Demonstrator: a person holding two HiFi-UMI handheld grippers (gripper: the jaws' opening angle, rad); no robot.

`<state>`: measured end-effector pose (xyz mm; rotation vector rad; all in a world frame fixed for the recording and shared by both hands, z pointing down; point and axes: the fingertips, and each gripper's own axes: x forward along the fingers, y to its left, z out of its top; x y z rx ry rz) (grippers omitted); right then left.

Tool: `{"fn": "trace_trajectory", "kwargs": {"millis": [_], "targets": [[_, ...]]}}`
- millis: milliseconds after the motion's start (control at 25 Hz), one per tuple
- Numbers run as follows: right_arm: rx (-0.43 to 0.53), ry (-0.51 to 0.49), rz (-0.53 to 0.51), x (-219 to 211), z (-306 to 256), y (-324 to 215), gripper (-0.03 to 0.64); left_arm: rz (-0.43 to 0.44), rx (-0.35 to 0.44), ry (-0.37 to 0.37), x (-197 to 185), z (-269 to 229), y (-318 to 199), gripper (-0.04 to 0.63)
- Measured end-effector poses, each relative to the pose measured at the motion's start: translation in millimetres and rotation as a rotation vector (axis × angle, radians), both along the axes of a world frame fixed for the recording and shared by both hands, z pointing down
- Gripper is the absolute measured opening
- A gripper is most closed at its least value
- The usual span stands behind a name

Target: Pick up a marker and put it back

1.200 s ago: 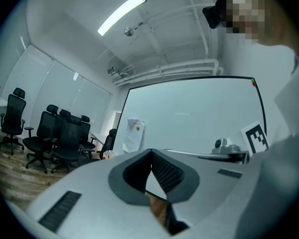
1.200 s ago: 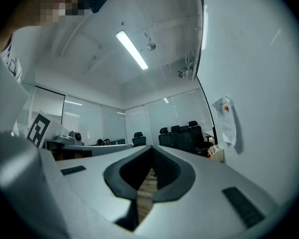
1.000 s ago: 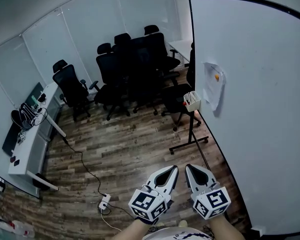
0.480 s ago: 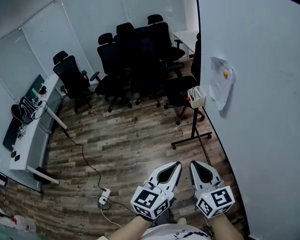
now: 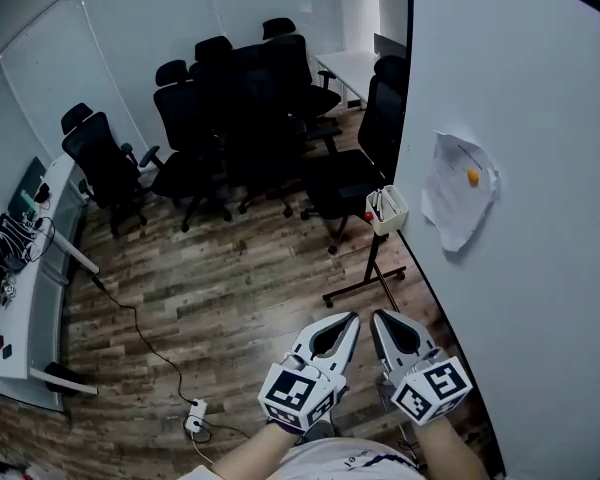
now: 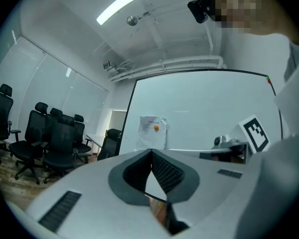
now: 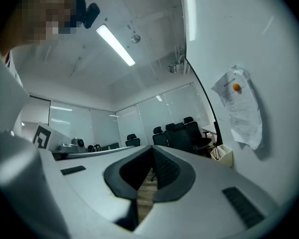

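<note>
Head view: markers point(image 5: 377, 206) indistinct inside holder point(image 5: 391, 219)

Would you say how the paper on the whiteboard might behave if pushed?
Probably light and floppy: the paper looks thin and crumpled, its lower edge curling. Pinned apparently by one orange magnet, it may pivot or slip.

I hold the left gripper point(image 5: 348, 320) and right gripper point(image 5: 378, 318) side by side, each with its jaws closed to a point. Well ahead of the right gripper, a white holder point(image 5: 390, 219) with markers point(image 5: 377, 205) hangs on the whiteboard point(image 5: 540, 118) stand. The whiteboard runs along that gripper's outer side. Black chairs point(image 5: 230, 118) stand far ahead of the left gripper.
</note>
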<state>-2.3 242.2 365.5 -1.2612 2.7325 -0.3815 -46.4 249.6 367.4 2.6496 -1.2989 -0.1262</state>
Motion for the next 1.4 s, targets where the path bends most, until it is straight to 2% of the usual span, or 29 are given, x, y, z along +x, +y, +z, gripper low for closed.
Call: {"fn": "trace_trajectory", "kwargs": {"millis": [160,480,800,1160,1400], "targets": [[-0.031,-0.039,0.039,-14,-1,-48,0.011,0.049,-0.003,0.001,-18,4,-46,0.011],[-0.033,0.028,0.11,-19,8,-116,0.011,0.105,-0.033,0.018,-24,19,-113,0.011],[0.01,0.046,0.084,-17,14,-197,0.011,0.101,-0.056,-0.006,-16,31,-199,0.011],[0.049,0.097,0.104,15,17,-300,0.011,0.062,-0.067,-0.034,14,37,-314,0.011],[0.016,0.123,0.136,29,43,-335,0.011,0.063,-0.111,-0.075,28,66,-371,0.011]]}}
